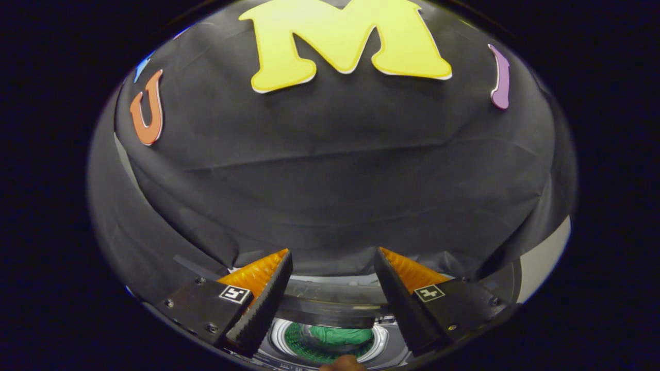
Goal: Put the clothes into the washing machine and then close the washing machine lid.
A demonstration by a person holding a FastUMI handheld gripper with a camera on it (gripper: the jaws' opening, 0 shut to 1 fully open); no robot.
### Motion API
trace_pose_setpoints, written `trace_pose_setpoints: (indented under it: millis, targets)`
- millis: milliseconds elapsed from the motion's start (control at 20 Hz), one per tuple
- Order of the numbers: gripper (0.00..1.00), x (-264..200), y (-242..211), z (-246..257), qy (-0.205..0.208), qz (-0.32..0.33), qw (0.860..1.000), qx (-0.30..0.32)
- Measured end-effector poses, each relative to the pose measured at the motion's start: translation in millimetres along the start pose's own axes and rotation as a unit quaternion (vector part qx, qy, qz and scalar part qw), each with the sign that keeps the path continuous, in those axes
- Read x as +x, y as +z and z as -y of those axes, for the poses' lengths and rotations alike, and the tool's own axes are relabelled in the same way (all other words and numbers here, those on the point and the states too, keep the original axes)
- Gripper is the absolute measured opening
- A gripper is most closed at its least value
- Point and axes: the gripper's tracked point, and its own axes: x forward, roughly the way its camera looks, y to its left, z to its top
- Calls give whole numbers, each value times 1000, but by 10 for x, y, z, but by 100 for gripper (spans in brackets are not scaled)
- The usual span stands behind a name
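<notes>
Jaws (pixel 332 257) apart, empty above green clothes (pixel 343 335) in washing machine (pixel 384 337).

- The gripper view rides on the gripper (pixel 332 257), looking forward along its two spread fingers, which rise from the bottom of the frame.
- It faces the booth's black cloth wall (pixel 335 175) closely.
- The washing machine (pixel 330 340) sits low, at bottom centre, seen from above.
</notes>
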Motion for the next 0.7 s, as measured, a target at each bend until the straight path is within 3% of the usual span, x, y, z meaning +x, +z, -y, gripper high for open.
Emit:
trace_pose_setpoints:
  millis: [700]
  targets:
    - [100, -155, -34, -26, 2, 90, 996, -18]
